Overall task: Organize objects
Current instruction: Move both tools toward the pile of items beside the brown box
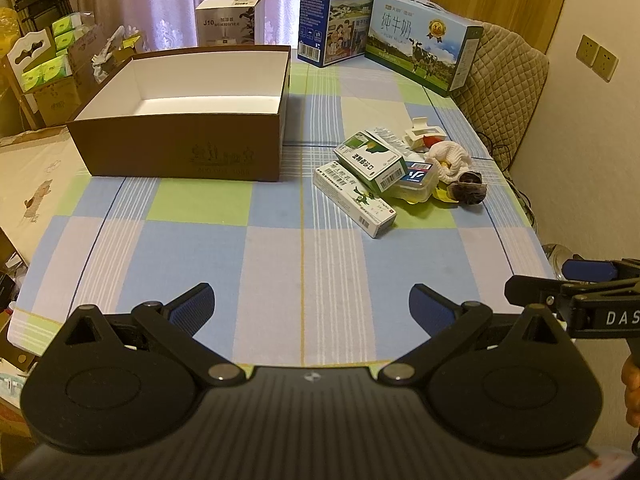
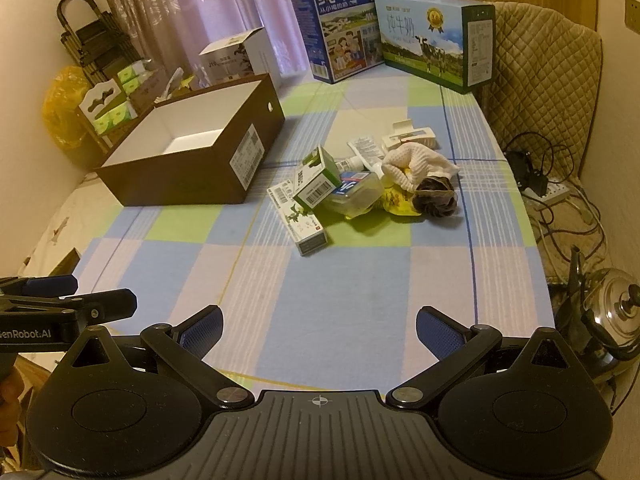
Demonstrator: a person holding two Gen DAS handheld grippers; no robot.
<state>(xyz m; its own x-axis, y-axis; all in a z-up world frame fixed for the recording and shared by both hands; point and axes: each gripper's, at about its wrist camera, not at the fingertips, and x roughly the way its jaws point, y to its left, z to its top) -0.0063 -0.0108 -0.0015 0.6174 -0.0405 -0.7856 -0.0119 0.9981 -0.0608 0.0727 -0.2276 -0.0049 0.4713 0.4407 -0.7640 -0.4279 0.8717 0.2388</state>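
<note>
The left gripper (image 1: pixel 310 308) hovers low over the near edge of the counter (image 1: pixel 280 256), level and pointing forward across the checked cloth, its 2 blue-padded fingers (image 1: pixel 192 304) spread wide with nothing between them. The right gripper (image 2: pixel 318 328) is held the same way just beside it, its fingers (image 2: pixel 438 332) also spread wide and empty. In each wrist view the other gripper juts in from the side, and part of a hand (image 1: pixel 632 392) shows at the frame edge below it.

The things to sort lie in a heap (image 1: pixel 400 172) on the right half of the counter, well ahead of both grippers. A green-and-white carton (image 1: pixel 370 162) leans on a long white carton (image 1: pixel 354 204) lying flat; a clear plastic case (image 1: pixel 418 186) touches them, with a cream knitted item (image 1: pixel 448 158) and a dark brown bundle (image 1: pixel 470 190) just behind to the right. A white hair claw (image 1: pixel 422 132) sits at the far edge of the heap.

The open brown box (image 1: pixel 180 160), white inside, stands on the left side of the counter, apart from the heap. 2 milk cartons (image 1: pixel 420 44) stand at the far end.
</note>
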